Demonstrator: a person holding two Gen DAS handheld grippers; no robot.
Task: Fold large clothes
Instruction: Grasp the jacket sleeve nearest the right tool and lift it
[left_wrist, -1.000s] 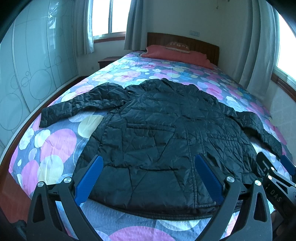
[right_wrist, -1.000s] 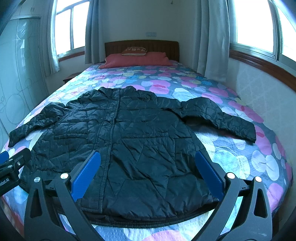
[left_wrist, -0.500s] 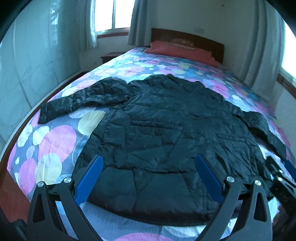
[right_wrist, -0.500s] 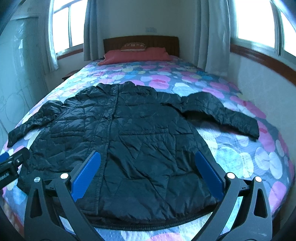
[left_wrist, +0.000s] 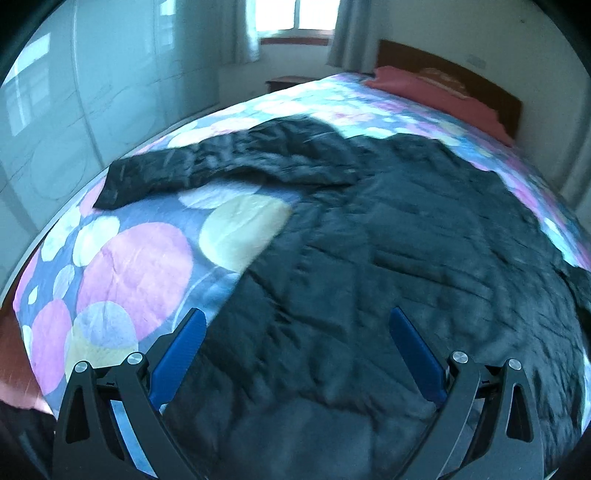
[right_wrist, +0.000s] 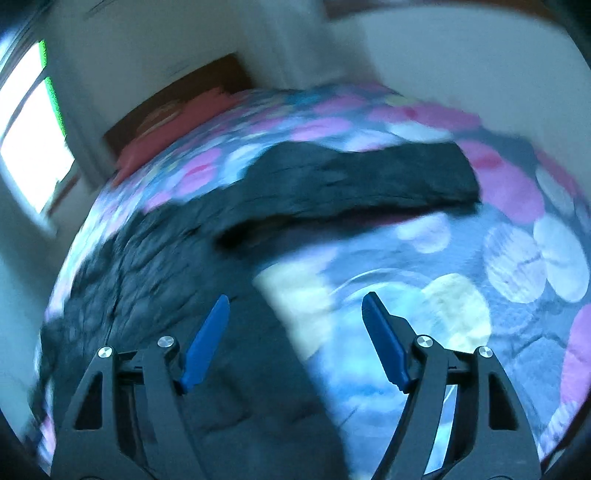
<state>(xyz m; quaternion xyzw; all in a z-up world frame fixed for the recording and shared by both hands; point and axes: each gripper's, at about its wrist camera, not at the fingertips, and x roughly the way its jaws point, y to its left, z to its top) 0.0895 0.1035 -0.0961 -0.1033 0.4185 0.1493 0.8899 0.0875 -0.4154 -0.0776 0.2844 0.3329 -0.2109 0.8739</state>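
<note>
Left wrist view: a bed (left_wrist: 122, 258) with a quilt of pink, white and pale yellow circles fills most of the frame. Spread flat on it, and covering much of it, lies a large black quilted jacket (left_wrist: 388, 240), body smoothed out and both sleeves stretched sideways, a layout that suits folding. Its left sleeve (left_wrist: 207, 170) reaches toward the bed's edge. A red pillow (left_wrist: 424, 86) rests by the wooden headboard (left_wrist: 461, 77). The left gripper (left_wrist: 297, 354) hangs over the jacket's lower left side, blue jaws spread wide with nothing between them, probably lining up on the side edge.

In the blurred, tilted right wrist view, the right sleeve (right_wrist: 369, 177) lies across the quilt. The right gripper (right_wrist: 295, 339) is above the jacket's right side edge; its jaws have just been closing, yet remain apart and empty. The fold itself looks not yet begun.
</note>
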